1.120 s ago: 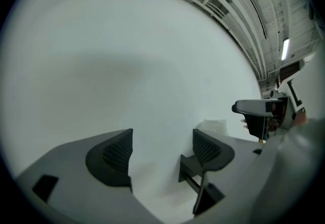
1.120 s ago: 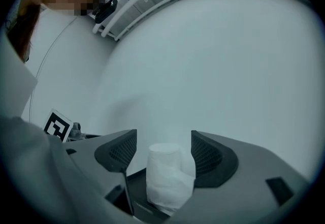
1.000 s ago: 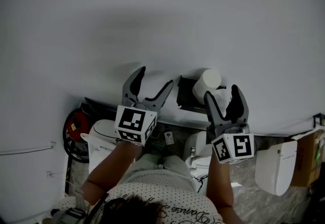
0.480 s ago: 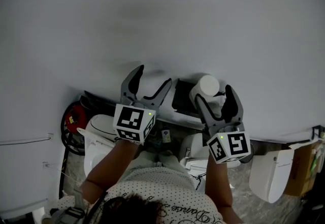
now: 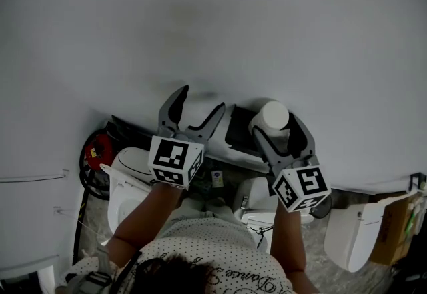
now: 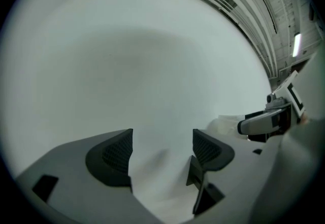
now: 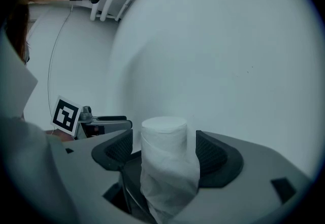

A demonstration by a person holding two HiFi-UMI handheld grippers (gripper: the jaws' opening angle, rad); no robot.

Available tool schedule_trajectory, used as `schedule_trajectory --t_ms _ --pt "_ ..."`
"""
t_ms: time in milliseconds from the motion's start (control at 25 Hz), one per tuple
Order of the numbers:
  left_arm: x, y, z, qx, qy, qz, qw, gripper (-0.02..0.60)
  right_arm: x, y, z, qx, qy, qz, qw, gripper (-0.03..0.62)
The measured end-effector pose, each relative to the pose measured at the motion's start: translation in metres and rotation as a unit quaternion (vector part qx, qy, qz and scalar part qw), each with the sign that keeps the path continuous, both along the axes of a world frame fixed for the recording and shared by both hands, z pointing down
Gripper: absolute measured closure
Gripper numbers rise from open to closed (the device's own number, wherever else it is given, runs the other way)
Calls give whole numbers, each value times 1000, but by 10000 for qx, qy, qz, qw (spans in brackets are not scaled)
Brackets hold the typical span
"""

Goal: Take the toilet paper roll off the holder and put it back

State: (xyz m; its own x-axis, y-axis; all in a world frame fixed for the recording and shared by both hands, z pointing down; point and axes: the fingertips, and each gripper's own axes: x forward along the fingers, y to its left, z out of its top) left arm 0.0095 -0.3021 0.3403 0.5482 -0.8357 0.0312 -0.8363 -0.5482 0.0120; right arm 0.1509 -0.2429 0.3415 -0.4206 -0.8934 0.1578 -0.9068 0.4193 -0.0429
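Note:
The white toilet paper roll (image 5: 274,115) stands upright on a black holder (image 5: 237,127) against the white wall. My right gripper (image 5: 277,129) has its jaws on either side of the roll (image 7: 165,139). They are closing, and a narrow gap still shows beside the left pad. A loose sheet hangs down the roll's front. My left gripper (image 5: 200,101) is held up to the left of the holder, open, with only bare wall between its fingers (image 6: 162,149). The right gripper (image 6: 265,121) shows at the right edge of the left gripper view.
A white wall (image 5: 213,26) fills most of the head view. Far below are a white toilet (image 5: 132,176), a red object (image 5: 97,158) to its left, and another white fixture (image 5: 350,236) at the right. The person's dotted shirt (image 5: 213,259) is at the bottom.
My right gripper has moved forward and left, from beside the roll to having its jaws around it. The left gripper has hardly moved.

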Motion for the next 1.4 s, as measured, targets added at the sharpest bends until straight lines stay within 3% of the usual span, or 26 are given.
schedule_trajectory --t_ms 1040,1400 --pt "4 -8 1 -34 10 73 10000 229 -9 -13 30 -1109 668 -340 9910 233" --pt "3 -7 2 -48 -14 89 9999 229 -9 -13 31 -1147 738 -368 9900 217"
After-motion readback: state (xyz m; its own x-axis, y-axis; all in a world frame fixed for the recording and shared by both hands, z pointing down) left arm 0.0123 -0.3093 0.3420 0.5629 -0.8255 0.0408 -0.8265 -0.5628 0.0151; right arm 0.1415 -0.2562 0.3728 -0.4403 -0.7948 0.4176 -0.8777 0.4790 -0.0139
